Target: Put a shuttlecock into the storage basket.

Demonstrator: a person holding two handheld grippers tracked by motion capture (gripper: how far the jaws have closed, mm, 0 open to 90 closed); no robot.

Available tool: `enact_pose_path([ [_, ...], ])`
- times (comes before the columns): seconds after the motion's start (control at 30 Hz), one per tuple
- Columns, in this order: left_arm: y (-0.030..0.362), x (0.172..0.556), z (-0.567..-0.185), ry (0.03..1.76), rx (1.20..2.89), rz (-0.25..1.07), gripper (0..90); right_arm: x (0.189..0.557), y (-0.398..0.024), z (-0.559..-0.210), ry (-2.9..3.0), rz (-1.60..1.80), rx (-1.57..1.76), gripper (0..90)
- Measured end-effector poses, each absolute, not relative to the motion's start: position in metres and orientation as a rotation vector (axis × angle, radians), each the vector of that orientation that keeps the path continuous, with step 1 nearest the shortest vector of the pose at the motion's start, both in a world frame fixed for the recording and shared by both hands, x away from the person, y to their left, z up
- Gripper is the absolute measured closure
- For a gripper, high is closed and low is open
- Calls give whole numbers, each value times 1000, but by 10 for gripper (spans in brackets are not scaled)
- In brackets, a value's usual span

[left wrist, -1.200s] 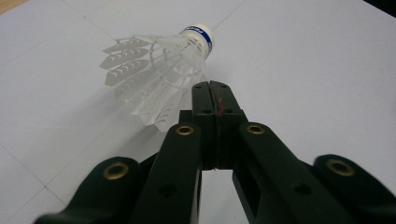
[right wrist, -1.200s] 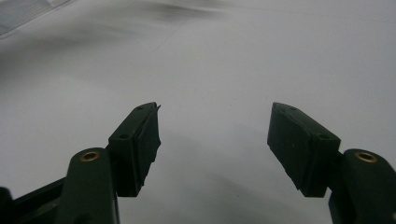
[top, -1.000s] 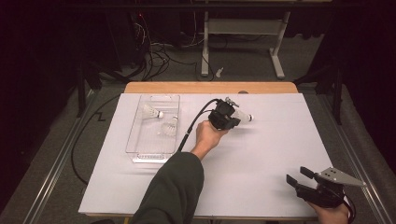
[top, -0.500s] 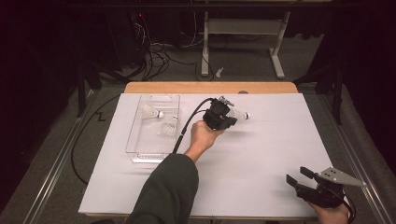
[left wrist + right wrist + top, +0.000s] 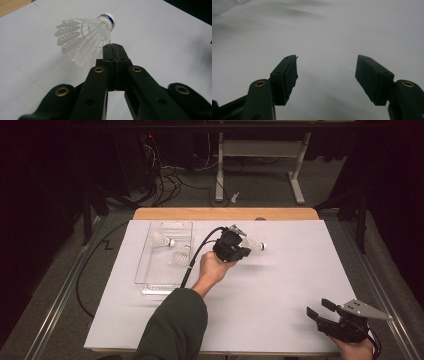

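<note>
Dark room, grey carpeted floor (image 5: 260,180). White sheet-covered table (image 5: 280,285) with light wooden edge (image 5: 225,213) at far side. White metal stand legs (image 5: 257,152) and tangled black cables (image 5: 165,175) behind.

A white sheet (image 5: 280,285) covers the wooden table (image 5: 225,213), whose bare edge shows along the far side. Beyond the table, on a grey carpeted floor (image 5: 265,190), stand the white legs of a metal frame (image 5: 220,175); a tangle of cables (image 5: 165,175) lies to their left. A dark rail (image 5: 55,295) runs beside the table's left edge.
</note>
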State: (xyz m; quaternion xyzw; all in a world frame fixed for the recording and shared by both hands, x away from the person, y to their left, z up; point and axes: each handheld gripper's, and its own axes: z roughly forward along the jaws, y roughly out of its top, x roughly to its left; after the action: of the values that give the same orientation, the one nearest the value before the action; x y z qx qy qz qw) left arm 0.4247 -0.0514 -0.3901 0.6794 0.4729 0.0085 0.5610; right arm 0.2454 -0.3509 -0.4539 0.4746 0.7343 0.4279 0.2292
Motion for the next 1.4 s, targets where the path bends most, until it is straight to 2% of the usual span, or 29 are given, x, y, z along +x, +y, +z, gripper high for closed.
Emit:
enact_pose_path([
  [1.4,-22,385,-375,1059,1600,15,900,245,-350,-454,2023,1176,1304,344],
])
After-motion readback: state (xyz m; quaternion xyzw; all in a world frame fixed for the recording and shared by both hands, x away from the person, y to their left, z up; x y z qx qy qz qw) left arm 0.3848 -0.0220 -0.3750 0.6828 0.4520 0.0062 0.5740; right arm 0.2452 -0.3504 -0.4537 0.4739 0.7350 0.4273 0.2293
